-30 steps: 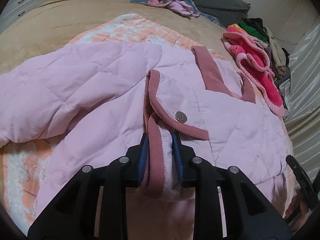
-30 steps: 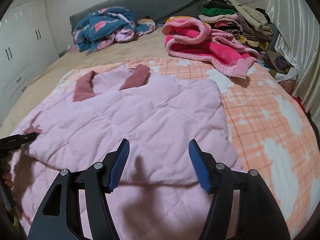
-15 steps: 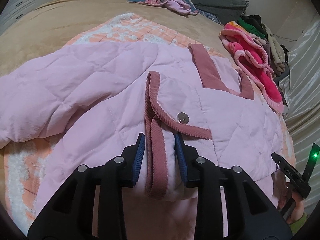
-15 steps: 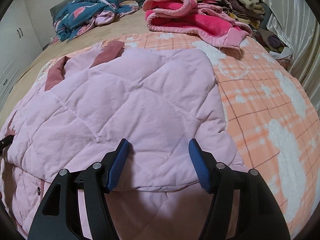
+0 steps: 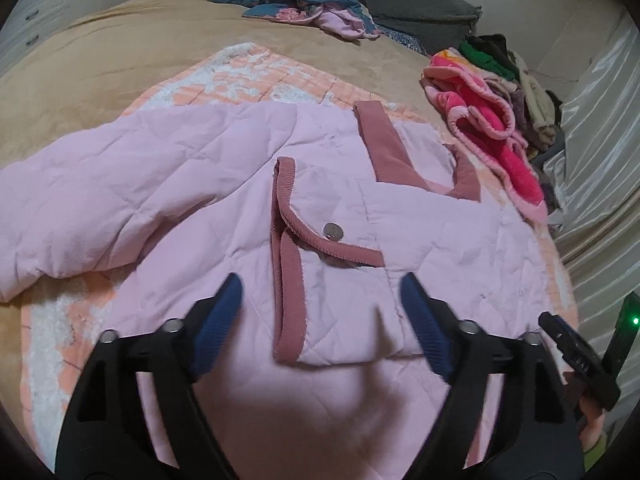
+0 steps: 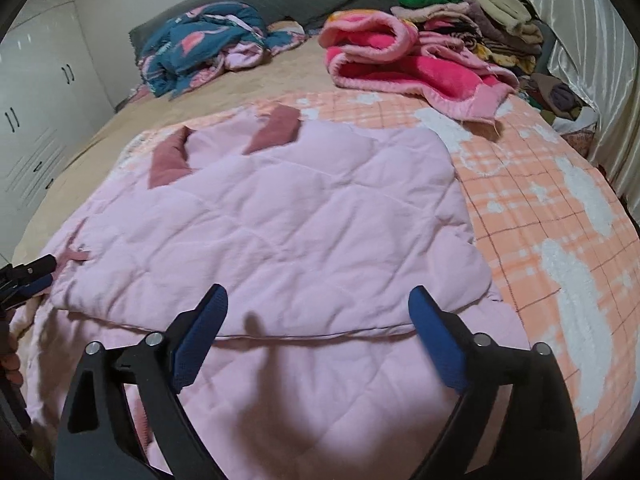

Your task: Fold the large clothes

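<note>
A pale pink quilted jacket (image 5: 440, 240) with dusty-rose corduroy trim lies spread on the bed, one half folded over the other. Its trimmed front edge (image 5: 286, 280) with a metal snap (image 5: 333, 231) lies just ahead of my left gripper (image 5: 320, 312), which is open and empty above the cloth. In the right wrist view the jacket (image 6: 280, 216) shows its folded panel and rose collar pieces (image 6: 276, 130). My right gripper (image 6: 316, 320) is open and empty over the fold's near edge. The left gripper (image 6: 28, 280) shows at that view's left edge.
An orange plaid blanket (image 6: 560, 208) covers the bed under the jacket. A bright pink fleece garment (image 6: 408, 64) and a stack of clothes (image 6: 472, 12) lie at the back right. A blue patterned garment (image 6: 200, 48) lies by the grey headboard. White cupboards stand at left.
My left gripper has opened and let go of the jacket's trimmed edge, which now lies flat on the jacket. The right gripper has stayed open and drawn back a little.
</note>
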